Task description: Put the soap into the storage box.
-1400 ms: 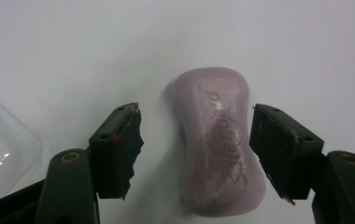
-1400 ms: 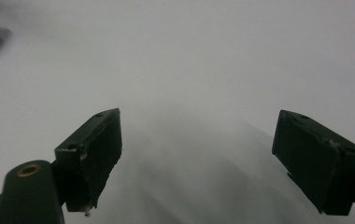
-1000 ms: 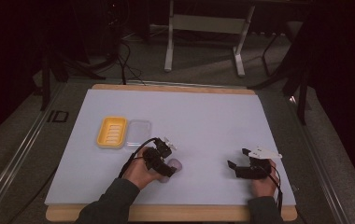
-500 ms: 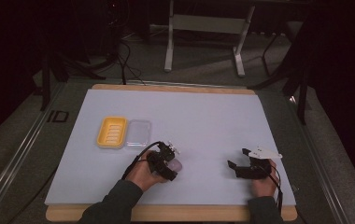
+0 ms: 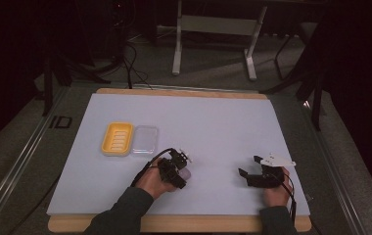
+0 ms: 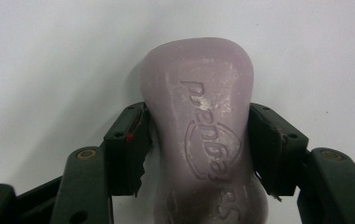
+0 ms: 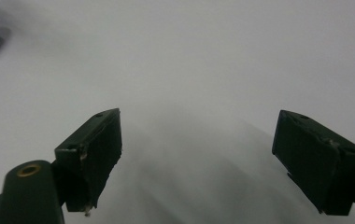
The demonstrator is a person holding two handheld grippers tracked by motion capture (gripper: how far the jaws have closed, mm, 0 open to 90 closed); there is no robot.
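Gripping the lilac soap bar [image 6: 203, 135], embossed "Safeguard", left tool [image 6: 199, 140].

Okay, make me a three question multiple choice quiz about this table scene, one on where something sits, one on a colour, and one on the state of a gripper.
1. Where does the yellow soap dish lie on the white table mat?
A. left part
B. right edge
C. near corner by the right hand

2. What colour is the soap bar?
A. green
B. pale lilac
C. orange

3. How does the left gripper stand?
A. wide open over bare mat
B. closed on the soap bar
C. closed on the dish

Answers: 1 A, the dish lies left of centre beside the clear lid. 2 B, the left gripper view shows it pale lilac. 3 B, the jaws have just been closing and both pads press the bar's sides.
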